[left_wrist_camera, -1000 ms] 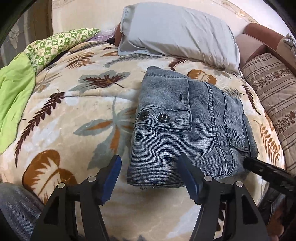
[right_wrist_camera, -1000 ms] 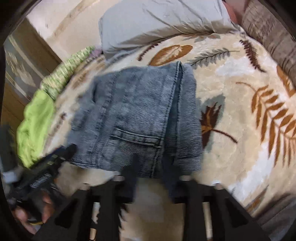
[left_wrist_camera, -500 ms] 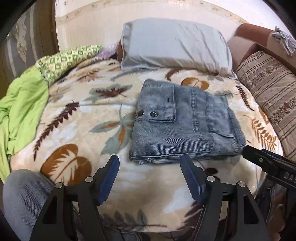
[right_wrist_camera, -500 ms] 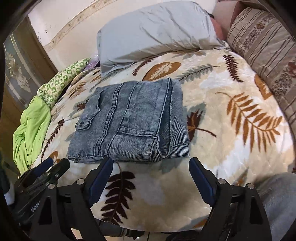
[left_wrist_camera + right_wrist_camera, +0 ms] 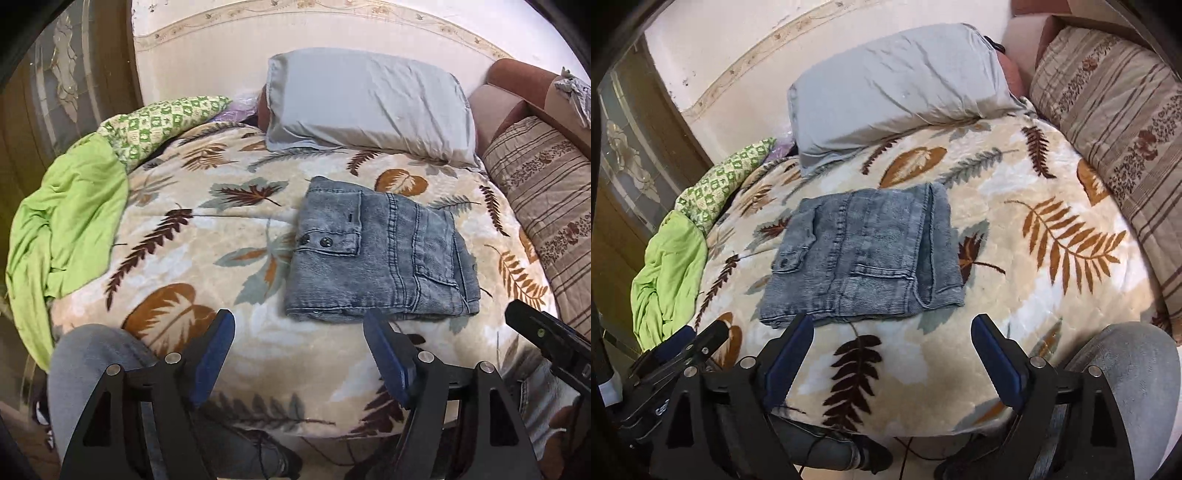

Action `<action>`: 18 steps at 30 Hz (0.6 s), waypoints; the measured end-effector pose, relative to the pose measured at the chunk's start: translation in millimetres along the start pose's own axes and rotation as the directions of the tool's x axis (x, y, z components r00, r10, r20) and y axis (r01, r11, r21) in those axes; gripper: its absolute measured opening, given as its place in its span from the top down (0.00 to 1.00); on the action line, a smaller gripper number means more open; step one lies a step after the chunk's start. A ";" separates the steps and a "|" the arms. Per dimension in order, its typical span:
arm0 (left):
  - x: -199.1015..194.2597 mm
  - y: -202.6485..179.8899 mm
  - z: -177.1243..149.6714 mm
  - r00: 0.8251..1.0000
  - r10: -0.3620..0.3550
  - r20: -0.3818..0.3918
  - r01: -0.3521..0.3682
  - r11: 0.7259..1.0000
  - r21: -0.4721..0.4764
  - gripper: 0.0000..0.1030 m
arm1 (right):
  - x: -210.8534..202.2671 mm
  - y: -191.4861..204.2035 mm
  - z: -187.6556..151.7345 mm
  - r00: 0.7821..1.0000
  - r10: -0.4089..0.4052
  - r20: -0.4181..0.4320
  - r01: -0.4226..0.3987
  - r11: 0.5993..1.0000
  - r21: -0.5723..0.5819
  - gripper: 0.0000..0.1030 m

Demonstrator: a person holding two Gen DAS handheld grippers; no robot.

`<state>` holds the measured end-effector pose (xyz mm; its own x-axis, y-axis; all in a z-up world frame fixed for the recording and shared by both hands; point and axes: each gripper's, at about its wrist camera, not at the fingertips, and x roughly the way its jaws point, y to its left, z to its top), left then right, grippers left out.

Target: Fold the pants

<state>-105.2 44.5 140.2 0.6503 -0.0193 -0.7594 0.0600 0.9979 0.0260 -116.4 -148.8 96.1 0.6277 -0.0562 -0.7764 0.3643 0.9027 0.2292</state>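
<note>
— Where are the pants (image 5: pixel 380 254) right now?

— They lie folded into a compact, nearly square bundle on the bed (image 5: pixel 236 236), on the leaf-print blanket, roughly mid-mattress and just short of the grey pillow (image 5: pixel 369 107) at the head. Nothing of mine touches them.

— Which way does the bundle run?

— It is only slightly longer than wide, so the long axis is weak; from my left wrist view it runs across the bed, left to right. The flap with the two dark buttons (image 5: pixel 314 240) sits on the left part, and the stitched seams and a pocket opening lie toward the right. In my right wrist view the pants (image 5: pixel 860 258) show a rounded fold along their right edge, and the layered open edges face me at the near side.

— And your grippers?

— My left gripper (image 5: pixel 299 354) hangs spread wide, blue pads apart, holding nothing, just nearer than the bundle's front edge. My right gripper (image 5: pixel 892 354) is likewise spread and empty, also at the near edge of the bed.

— Anything else around?

— A green cloth (image 5: pixel 66 221) bunched at the left side of the bed, and a striped cushion (image 5: pixel 1108 122) along the right.
</note>
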 end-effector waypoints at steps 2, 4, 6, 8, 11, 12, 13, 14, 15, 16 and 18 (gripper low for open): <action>-5.9 1.6 3.2 1.000 -0.009 0.009 0.009 1.000 -0.006 0.29 | -5.4 4.5 0.7 1.000 0.000 0.011 0.000 1.000 -0.019 0.14; -13.6 2.3 5.1 0.999 0.006 0.036 -0.006 1.000 0.003 0.29 | -10.5 9.2 1.6 1.000 -0.004 0.021 0.004 0.999 -0.033 0.14; -19.8 3.4 5.7 0.998 0.016 0.058 -0.017 1.000 0.011 0.27 | -13.4 11.8 2.7 1.000 -0.007 0.026 0.008 0.999 -0.036 0.14; -25.3 5.8 5.3 0.998 0.008 0.068 -0.008 1.000 0.007 0.27 | -15.9 14.4 3.6 0.999 -0.015 0.034 0.017 0.999 -0.042 0.14; -31.4 11.8 5.3 0.998 -0.028 0.064 0.029 1.000 -0.010 0.27 | -17.3 16.9 4.6 0.998 -0.040 0.038 0.042 0.998 -0.056 0.14; -33.6 12.2 5.4 0.997 -0.027 0.066 0.028 1.000 -0.006 0.27 | -18.0 18.3 4.0 0.998 -0.045 0.042 0.048 0.997 -0.060 0.14; -35.4 12.3 5.5 0.997 -0.020 0.069 0.020 1.000 0.002 0.27 | -18.5 19.0 4.2 0.998 -0.052 0.045 0.055 0.996 -0.064 0.14; -36.4 12.7 5.7 0.997 -0.017 0.070 0.016 1.000 0.009 0.27 | -18.9 20.0 4.1 0.997 -0.061 0.046 0.064 0.996 -0.068 0.14; -37.6 12.7 6.2 0.997 -0.018 0.071 0.016 1.000 0.018 0.27 | -19.4 21.4 3.9 0.997 -0.068 0.048 0.071 0.995 -0.073 0.14; -39.1 12.1 5.7 0.997 -0.020 0.072 0.018 1.000 0.026 0.27 | -19.9 21.9 4.0 0.996 -0.068 0.051 0.072 0.994 -0.078 0.14; -40.1 12.5 6.1 0.997 -0.020 0.072 0.018 0.999 0.029 0.27 | -21.2 23.9 3.8 0.995 -0.078 0.054 0.082 0.993 -0.086 0.14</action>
<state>-125.8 57.4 174.9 0.7017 -0.0436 -0.7112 0.0938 0.9951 0.0316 -118.3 -127.7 120.3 0.6340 -0.1494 -0.7588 0.3544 0.9282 0.1134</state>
